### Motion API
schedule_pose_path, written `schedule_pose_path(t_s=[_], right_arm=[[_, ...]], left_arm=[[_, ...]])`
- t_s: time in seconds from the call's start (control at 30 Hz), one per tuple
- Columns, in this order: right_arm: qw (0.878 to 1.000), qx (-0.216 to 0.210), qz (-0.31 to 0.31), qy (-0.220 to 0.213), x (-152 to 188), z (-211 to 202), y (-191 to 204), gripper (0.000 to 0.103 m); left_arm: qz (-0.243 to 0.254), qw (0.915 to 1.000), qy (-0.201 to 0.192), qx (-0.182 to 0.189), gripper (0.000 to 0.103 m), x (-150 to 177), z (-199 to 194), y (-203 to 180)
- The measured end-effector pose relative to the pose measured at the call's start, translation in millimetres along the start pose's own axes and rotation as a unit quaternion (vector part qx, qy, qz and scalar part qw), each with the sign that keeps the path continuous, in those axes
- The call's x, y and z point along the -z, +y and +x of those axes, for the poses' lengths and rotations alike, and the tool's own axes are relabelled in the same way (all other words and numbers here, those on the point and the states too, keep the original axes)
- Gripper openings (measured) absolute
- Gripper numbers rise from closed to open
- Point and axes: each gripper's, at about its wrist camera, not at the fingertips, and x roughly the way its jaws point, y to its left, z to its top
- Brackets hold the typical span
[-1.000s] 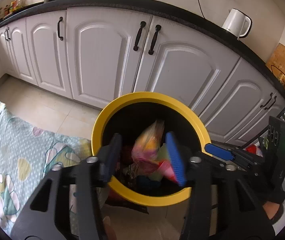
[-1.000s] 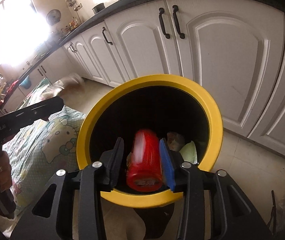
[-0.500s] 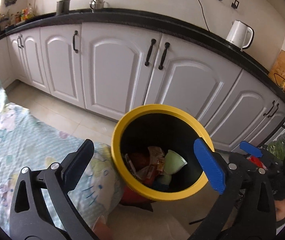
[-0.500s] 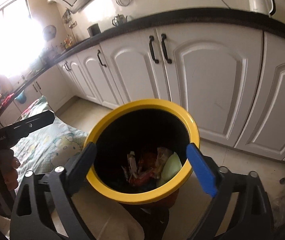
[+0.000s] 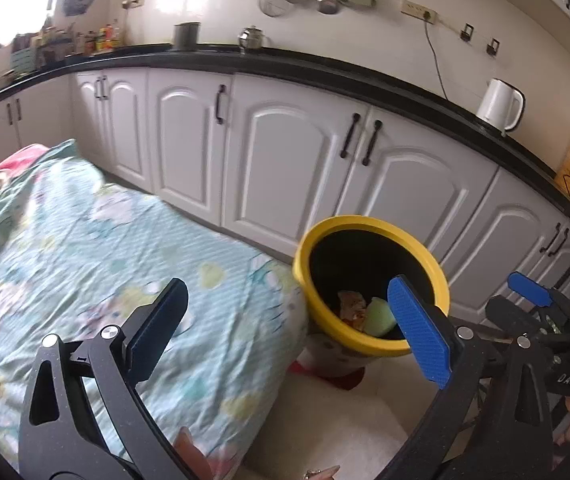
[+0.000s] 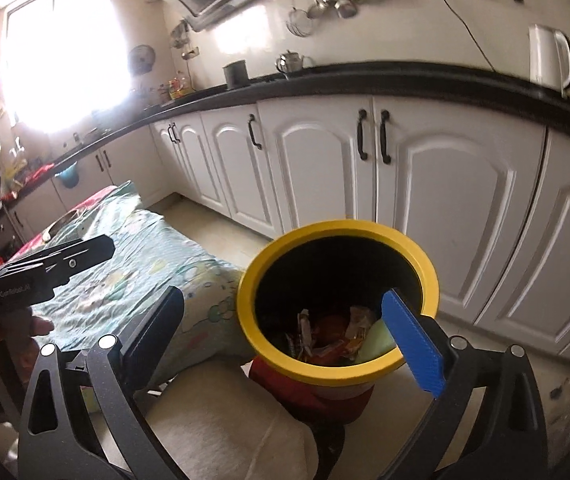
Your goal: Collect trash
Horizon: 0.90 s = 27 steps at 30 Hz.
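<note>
A trash bin with a yellow rim (image 5: 305,248) (image 6: 245,300) stands on the floor beside the table. Inside lie crumpled wrappers (image 6: 327,334) (image 5: 351,304) and a pale green cup (image 5: 379,316) (image 6: 377,338). My left gripper (image 5: 289,326) is open and empty, raised above the table edge and left of the bin. My right gripper (image 6: 285,330) is open and empty, above the near side of the bin. The left gripper also shows at the left of the right wrist view (image 6: 45,268), and the right gripper at the right of the left wrist view (image 5: 533,300).
A table under a light blue patterned cloth (image 5: 85,248) (image 6: 133,272) lies left of the bin. White cabinets (image 5: 285,168) under a black counter run behind. A white kettle (image 5: 499,106) stands on the counter. A cream cushion or knee (image 6: 221,424) is below the right gripper.
Both grippers opened and dropped their trash, a wrapper and a red can, into the bin. Both then pulled back and up, and the left one swung left over the table.
</note>
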Motion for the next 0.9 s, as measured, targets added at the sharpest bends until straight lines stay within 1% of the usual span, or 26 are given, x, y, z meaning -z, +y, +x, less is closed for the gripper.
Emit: schedule_pose_path(t_s=[0.17, 0.23, 0.3, 0.37, 0.43, 0.5, 0.57, 0.7, 0.8, 0.9], right_arm=[[1.000, -0.004, -0.015, -0.015, 7, -10, 22, 0.097], [0.999, -0.005, -0.023, -0.029, 10, -14, 29, 0.097], [0.998, -0.003, -0.033, -0.046, 14, -18, 38, 0.097], [0.996, 0.004, -0.045, -0.073, 18, -25, 44, 0.097], [0.993, 0.021, -0.051, -0.106, 24, -31, 50, 0.097], [0.990, 0.029, -0.049, -0.128, 31, -34, 54, 0.097], [0.988, 0.033, -0.048, -0.140, 37, -35, 57, 0.097], [0.986, 0.054, -0.061, -0.143, 45, -27, 65, 0.097], [0.988, 0.042, -0.063, -0.138, 49, -23, 67, 0.097], [0.987, 0.035, -0.064, -0.144, 50, -25, 68, 0.097]], left_arm=[[-0.011, 0.9993, -0.024, -0.027, 0.092, 13, -27, 17], [-0.013, 0.9985, -0.036, -0.039, 0.092, 18, -38, 23], [-0.013, 0.9977, -0.047, -0.046, 0.092, 23, -47, 25], [-0.014, 0.9968, -0.058, -0.053, 0.092, 29, -56, 28], [-0.013, 0.9960, -0.068, -0.056, 0.092, 36, -63, 29], [-0.011, 0.9950, -0.079, -0.061, 0.092, 42, -70, 29], [-0.010, 0.9941, -0.086, -0.066, 0.092, 49, -76, 29], [-0.013, 0.9922, -0.099, -0.075, 0.092, 59, -85, 29], [-0.012, 0.9920, -0.101, -0.074, 0.092, 63, -87, 28], [-0.007, 0.9918, -0.101, -0.078, 0.092, 64, -87, 26]])
